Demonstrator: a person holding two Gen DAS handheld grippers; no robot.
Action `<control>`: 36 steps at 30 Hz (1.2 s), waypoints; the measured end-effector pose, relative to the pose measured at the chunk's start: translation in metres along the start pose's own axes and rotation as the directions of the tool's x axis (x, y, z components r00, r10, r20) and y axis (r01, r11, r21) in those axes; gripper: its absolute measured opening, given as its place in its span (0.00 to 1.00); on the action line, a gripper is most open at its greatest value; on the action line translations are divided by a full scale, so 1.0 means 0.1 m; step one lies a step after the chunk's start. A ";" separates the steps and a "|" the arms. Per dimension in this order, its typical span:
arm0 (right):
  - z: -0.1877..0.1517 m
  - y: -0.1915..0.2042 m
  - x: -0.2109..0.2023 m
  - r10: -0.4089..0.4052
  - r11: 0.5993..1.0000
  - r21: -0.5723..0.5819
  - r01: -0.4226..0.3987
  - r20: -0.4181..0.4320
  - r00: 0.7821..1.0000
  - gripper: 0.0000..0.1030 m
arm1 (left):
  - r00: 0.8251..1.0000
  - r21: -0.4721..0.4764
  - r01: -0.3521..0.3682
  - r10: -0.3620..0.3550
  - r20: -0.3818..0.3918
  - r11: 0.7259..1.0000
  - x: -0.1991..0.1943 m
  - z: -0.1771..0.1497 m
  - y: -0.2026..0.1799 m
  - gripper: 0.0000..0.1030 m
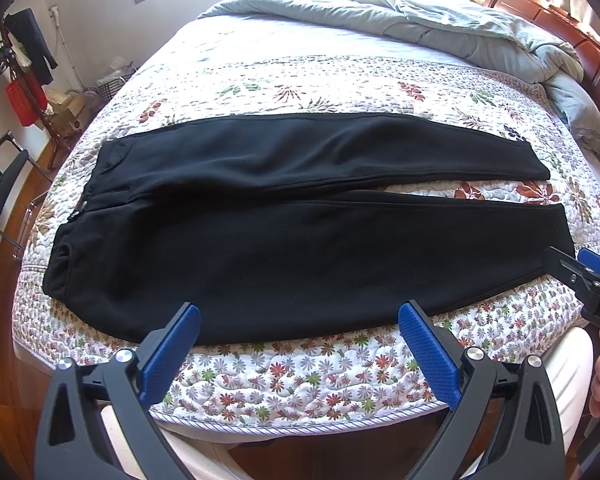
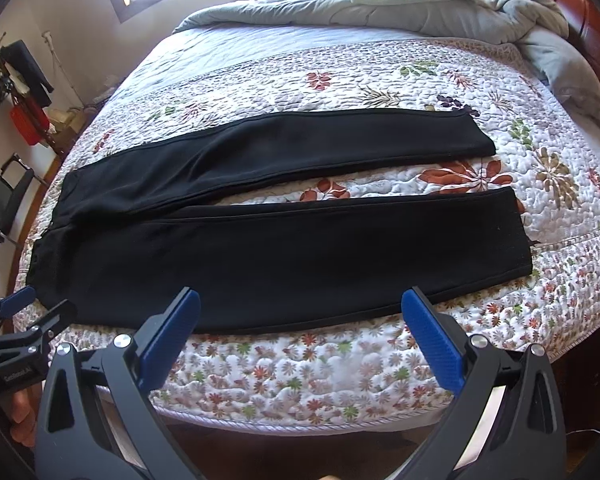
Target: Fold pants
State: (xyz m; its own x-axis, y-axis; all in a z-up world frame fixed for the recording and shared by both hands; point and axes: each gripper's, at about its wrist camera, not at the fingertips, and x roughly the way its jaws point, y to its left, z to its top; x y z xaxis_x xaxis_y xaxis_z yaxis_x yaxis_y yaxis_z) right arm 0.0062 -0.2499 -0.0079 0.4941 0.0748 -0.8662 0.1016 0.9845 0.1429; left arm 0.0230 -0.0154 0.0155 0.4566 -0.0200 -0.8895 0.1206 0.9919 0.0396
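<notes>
Black pants point(image 1: 300, 216) lie flat and unfolded on the floral quilt, waistband at the left, both legs stretching right with a narrow gap between them. They also show in the right wrist view point(image 2: 284, 248). My left gripper point(image 1: 300, 320) is open and empty, hovering over the near edge of the near leg. My right gripper point(image 2: 300, 308) is open and empty, also at the near leg's front edge, further right. The right gripper shows at the right edge of the left wrist view point(image 1: 580, 268), near the near leg's hem. The left gripper shows at the left of the right wrist view point(image 2: 40, 308).
The floral quilt point(image 1: 300, 384) covers a bed with a wooden frame. A crumpled grey duvet point(image 1: 440, 28) lies at the far end by the wooden headboard point(image 1: 580, 28). A black chair point(image 1: 0, 184) and a coat rack with a red bag point(image 1: 24, 72) stand left of the bed.
</notes>
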 end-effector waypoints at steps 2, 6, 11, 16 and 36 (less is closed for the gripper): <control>0.00 0.01 0.01 0.000 1.000 -0.006 0.000 -0.003 1.000 0.97 | 1.000 -0.001 -0.001 0.001 0.002 1.000 0.00 0.00 0.00 0.96; 0.00 0.04 0.01 -0.031 0.999 -0.023 0.031 0.004 1.000 0.97 | 1.000 0.000 -0.003 0.003 0.003 1.000 -0.01 0.00 0.00 0.96; 0.00 0.02 0.02 -0.029 1.000 -0.012 0.029 0.006 1.000 0.97 | 1.000 0.001 -0.003 0.003 0.001 1.000 0.00 0.01 0.00 0.96; 0.00 -0.01 0.09 -0.014 1.000 -0.006 0.014 -0.003 1.000 0.97 | 1.000 0.000 -0.001 0.001 -0.004 1.000 0.05 0.02 0.00 0.96; 1.99 -2.55 1.65 0.025 0.985 0.171 0.002 -0.155 0.988 0.97 | 0.953 0.068 0.300 -0.297 -0.054 0.951 1.36 1.77 -0.50 0.96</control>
State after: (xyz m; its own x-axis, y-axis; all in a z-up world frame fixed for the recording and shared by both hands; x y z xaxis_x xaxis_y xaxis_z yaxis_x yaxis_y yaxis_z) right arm 0.2332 -0.5205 -0.0917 0.3564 0.1231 -0.9262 0.2491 0.9429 0.2212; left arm 0.2354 -0.0896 -0.0272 0.3515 -0.3069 -0.8845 0.3118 0.9292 -0.1986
